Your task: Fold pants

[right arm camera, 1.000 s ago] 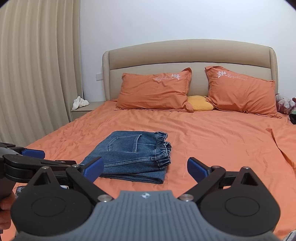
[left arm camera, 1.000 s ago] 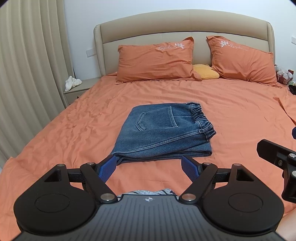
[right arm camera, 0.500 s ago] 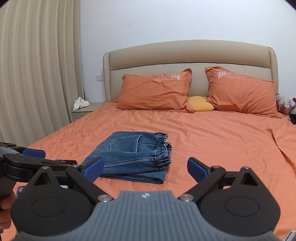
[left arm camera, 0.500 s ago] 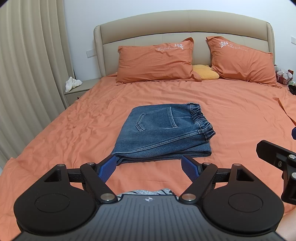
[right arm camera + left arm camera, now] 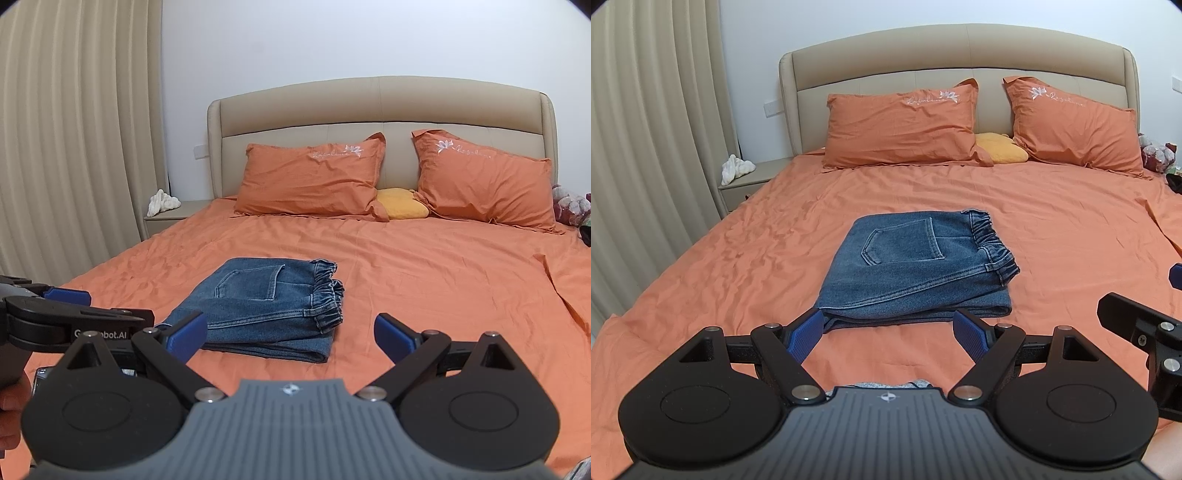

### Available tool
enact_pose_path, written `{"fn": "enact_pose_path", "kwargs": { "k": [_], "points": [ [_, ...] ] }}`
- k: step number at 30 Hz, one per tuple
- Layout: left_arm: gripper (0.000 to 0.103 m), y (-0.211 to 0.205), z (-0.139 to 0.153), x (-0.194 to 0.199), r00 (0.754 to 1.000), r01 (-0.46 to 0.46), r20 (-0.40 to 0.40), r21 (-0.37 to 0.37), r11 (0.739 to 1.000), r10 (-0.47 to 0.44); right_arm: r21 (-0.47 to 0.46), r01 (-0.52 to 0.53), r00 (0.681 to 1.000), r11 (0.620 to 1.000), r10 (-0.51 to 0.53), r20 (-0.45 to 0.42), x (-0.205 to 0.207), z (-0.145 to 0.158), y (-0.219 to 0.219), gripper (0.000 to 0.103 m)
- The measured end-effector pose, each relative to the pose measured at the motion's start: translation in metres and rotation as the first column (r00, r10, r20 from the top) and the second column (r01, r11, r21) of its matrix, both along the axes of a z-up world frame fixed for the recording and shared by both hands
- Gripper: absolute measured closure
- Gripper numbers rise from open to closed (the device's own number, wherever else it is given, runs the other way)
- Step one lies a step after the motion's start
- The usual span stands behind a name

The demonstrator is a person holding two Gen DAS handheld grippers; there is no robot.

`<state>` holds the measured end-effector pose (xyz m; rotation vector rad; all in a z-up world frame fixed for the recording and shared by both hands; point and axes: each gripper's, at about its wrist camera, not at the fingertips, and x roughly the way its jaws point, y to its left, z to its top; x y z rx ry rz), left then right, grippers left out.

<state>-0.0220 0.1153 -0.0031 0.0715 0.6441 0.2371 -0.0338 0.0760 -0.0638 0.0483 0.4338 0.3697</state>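
The left tool (image 5: 892, 334) hangs released, its blue pads spread wide and gripping nothing, just short of the near edge of the pants (image 5: 918, 267). One blue pad sits close to the near left corner of the denim; whether it touches cannot be told. The right tool (image 5: 290, 338) is likewise spread and empty, held low over the bed (image 5: 443, 288) with the pants ahead and slightly to its left. In the right wrist view the left tool shows at the left edge, with part of a hand (image 5: 9, 410) below it.

The pants lie folded into a compact stack in the middle of the bed, back pocket up, elastic waistband bunched on the right side, folded layers showing along the near edge. The orange sheet around them is lightly wrinkled.

Beyond, two orange pillows (image 5: 901, 129) lean against a beige headboard (image 5: 960, 51), a small yellow cushion (image 5: 999, 149) between them. A nightstand (image 5: 746, 184) with a white object stands at the left, beside pleated curtains (image 5: 653, 129).
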Motion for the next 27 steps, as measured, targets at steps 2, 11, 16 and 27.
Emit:
{"fn": "enact_pose_path", "kwargs": {
  "k": [2,11,16,27],
  "points": [
    [0.01,0.001,0.0003,0.0008,1.0,0.003,0.0,-0.005,1.0,-0.003,0.004,-0.001,1.0,1.0,0.001,-0.002,0.0013,0.0004,-0.0013,0.01],
    [0.01,0.0012,0.0019,0.0023,1.0,0.008,0.012,0.001,1.0,-0.008,0.003,-0.006,1.0,1.0,0.006,0.004,0.0002,0.0024,-0.002,0.01],
    [0.01,0.0002,0.0012,0.0007,1.0,0.009,0.01,0.003,1.0,-0.009,0.001,-0.003,1.0,1.0,0.003,-0.008,0.0003,0.0001,-0.0033,0.009],
    [0.01,0.0009,-0.0007,0.0004,1.0,0.015,0.012,0.003,1.0,-0.015,0.011,-0.001,1.0,1.0,0.001,-0.023,0.0018,0.0001,-0.0065,0.009]
  ]
}}
